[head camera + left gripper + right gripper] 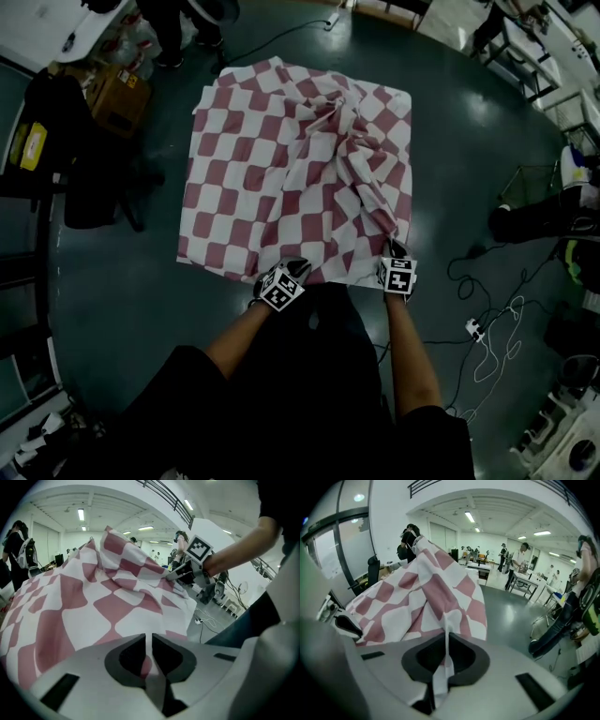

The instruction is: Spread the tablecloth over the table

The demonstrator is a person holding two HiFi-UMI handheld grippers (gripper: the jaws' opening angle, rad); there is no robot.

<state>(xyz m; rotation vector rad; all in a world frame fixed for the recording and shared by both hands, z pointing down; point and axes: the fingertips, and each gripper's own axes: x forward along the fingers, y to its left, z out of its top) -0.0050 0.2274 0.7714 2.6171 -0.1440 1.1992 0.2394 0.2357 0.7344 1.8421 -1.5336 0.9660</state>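
Note:
A red-and-white checked tablecloth (272,178) covers the table and lies flat on the left. On the right it is bunched into a ridge of folds (361,150) that runs toward the near right corner. My right gripper (395,249) is at that corner, shut on a pinched fold of the cloth (440,597) that rises between its jaws (448,656). At the near edge, left of centre, my left gripper (289,269) has its jaws almost together with cloth (93,602) caught in the narrow gap (151,652). The left gripper view also shows the right gripper (172,575) gripping the cloth. The tabletop itself is hidden.
A dark floor surrounds the table. A cardboard box (117,94) and a black chair (89,178) stand at the left. Cables and a power strip (476,328) lie on the floor at the right, near a person's legs (544,220). People stand far off.

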